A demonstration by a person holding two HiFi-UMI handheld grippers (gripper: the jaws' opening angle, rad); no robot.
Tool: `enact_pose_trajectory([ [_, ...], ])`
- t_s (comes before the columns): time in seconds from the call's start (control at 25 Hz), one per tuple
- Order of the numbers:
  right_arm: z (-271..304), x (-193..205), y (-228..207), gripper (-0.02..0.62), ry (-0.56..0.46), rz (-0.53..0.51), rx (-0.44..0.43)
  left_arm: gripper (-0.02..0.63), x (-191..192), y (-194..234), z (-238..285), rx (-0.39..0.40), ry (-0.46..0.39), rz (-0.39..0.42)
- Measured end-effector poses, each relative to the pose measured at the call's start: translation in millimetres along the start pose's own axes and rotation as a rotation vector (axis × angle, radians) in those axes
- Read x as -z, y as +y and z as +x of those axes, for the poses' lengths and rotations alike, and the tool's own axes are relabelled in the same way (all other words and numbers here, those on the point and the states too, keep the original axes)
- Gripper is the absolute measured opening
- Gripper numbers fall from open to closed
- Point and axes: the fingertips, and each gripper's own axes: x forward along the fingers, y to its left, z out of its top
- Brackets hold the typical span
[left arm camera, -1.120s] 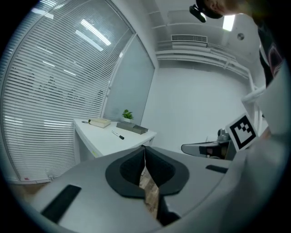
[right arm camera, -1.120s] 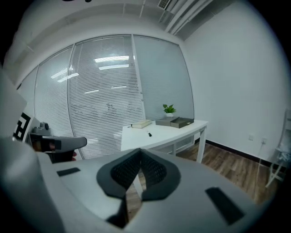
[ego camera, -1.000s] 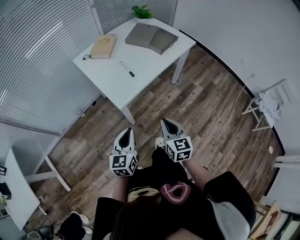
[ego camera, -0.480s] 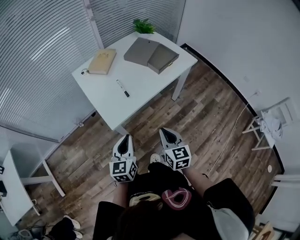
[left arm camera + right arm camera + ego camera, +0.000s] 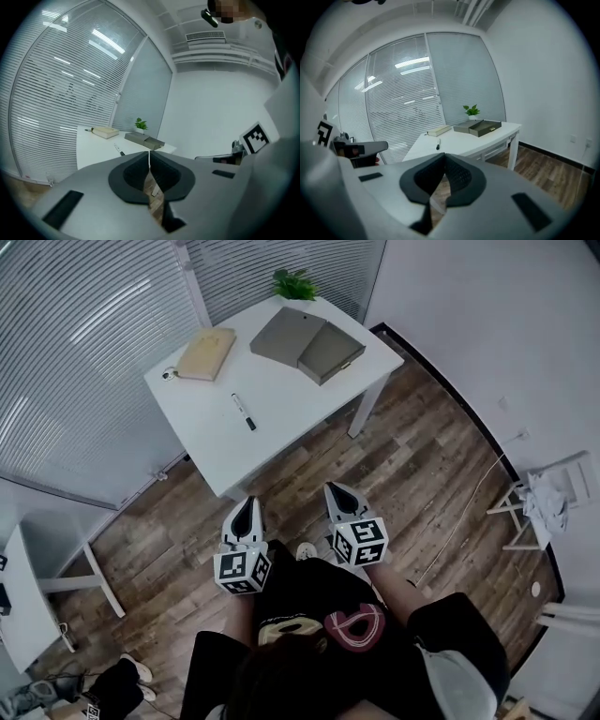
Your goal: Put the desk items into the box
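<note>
1. A small office: wood floor (image 5: 412, 456), blinds (image 5: 84, 352) along one side, and a white desk (image 5: 281, 399) in the corner.
2. On the desk lie a book (image 5: 207, 353), a pen (image 5: 243, 412) near the middle, and a small thing (image 5: 169, 374) just beside the book, too small to tell what it is. A plant (image 5: 294, 283) stands at the far edge.
3. The box (image 5: 330, 353) sits at the far end of the desk, near the plant, as two flat grey halves side by side and touching. I cannot tell which half is the lid.
4. Progress: as I judge it, nothing is packed yet. Book, pen and the small thing all lie on the bare desk, well apart from the box, and nothing shows inside it. The whole task is left to do.
5. The left gripper (image 5: 247, 501) has its jaws closed together on nothing. Only floor shows through the slit below the pads.
6. The right gripper (image 5: 334, 488) likewise has its jaws pressed together and holds nothing.
7. Pose: the person stands short of the desk with both grippers at waist level, side by side and apart. Both point toward the desk and tilt slightly down, over the floor, touching nothing. The left tip is near the desk's near corner. The pen looks the closest item to either.
</note>
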Motion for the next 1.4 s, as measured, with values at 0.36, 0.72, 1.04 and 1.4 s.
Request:
enact_pose_trajectory([
  [0.36,30.5,-4.5,-8.9,0.011,0.046,0.011,0.002,0.02,1.8,23.6,34.2,-0.006,0.036,-0.01],
  [0.72,104.1,-41.5,-18.3,0.011,0.062,0.025,-0.014,0.02,-25.5,71.1,94.1,-0.037,0.033,0.042],
  [1.04,172.6,-65.3,-15.0,0.012,0.105,0.017,0.009,0.02,-44.3,105.5,144.6,-0.001,0.067,0.107],
  [1.4,242.4,-76.1,7.2,0.054,0.153,0.029,-0.021,0.02,-59.8,149.1,183.7,0.024,0.088,0.102],
])
